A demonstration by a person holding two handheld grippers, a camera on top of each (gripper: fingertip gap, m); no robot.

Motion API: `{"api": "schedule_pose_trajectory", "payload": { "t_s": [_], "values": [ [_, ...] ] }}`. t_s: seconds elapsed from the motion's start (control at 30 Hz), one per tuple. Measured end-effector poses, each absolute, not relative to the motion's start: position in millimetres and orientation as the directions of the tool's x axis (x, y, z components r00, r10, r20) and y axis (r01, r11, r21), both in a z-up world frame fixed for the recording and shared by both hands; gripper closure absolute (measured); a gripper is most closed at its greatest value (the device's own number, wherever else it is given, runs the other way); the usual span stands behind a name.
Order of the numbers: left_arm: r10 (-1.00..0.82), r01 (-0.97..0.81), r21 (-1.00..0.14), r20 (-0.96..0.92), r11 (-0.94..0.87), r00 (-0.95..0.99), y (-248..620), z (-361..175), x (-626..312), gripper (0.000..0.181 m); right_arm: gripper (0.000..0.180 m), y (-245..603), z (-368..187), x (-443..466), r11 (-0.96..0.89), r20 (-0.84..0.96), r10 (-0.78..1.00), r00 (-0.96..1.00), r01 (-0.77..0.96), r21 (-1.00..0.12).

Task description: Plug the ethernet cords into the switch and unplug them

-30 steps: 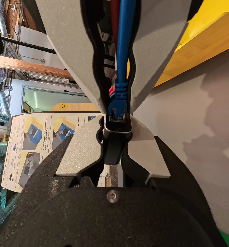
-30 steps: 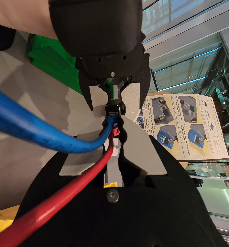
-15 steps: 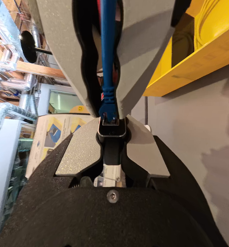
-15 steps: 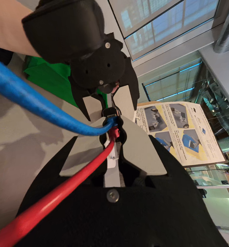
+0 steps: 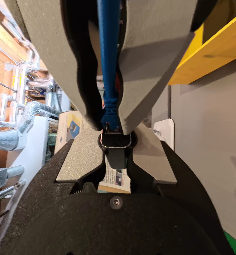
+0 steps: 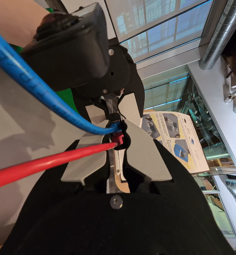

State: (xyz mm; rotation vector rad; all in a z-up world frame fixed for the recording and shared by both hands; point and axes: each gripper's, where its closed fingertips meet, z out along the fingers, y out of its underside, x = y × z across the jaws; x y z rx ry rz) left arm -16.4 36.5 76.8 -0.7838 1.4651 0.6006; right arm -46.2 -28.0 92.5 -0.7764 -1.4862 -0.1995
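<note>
grey wall and a yellow shelf sit behind. left gripper is clamped on the black switch; right gripper is pinched around the blue cord plug, seated in the switch, with the red cord plug just beside it.

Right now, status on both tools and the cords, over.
Left tool shut on black switch. Right tool shut on cords. Blue cord seated in switch; red cord alongside. Nothing in the way.

small black switch held aloft; blue cord plugged in, red cord alongside.
</note>
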Motion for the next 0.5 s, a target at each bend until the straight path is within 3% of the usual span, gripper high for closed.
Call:
{"api": "schedule_pose_trajectory", "payload": {
  "t_s": [0.03, 0.1, 0.23, 0.5],
  "values": [
    [-0.086, -0.762, -0.091, -0.995, 0.641, 0.046, 35, 78, -14, 0.148, 0.164, -29, 92, -45, 0.741, 0.934, 0.339, 0.109, 0.581, -0.336],
    [-0.084, -0.754, -0.097, -0.995, 0.65, 0.055, 35, 76, -9, 0.144, 0.165, -29, 91, -43, 0.729, 0.937, 0.336, 0.094, 0.604, -0.322],
    [-0.095, -0.742, -0.145, -0.989, 0.655, 0.11, 37, 79, -7, 0.124, 0.165, -42, 98, -46, 0.765, 0.908, 0.403, 0.117, 0.502, -0.404],
    [-0.244, -0.59, -0.291, -0.956, 0.753, 0.16, 12, 81, 3, 0.131, 0.165, -60, 105, -43, 0.798, 0.897, 0.431, 0.096, 0.423, -0.428]
  ]
}}
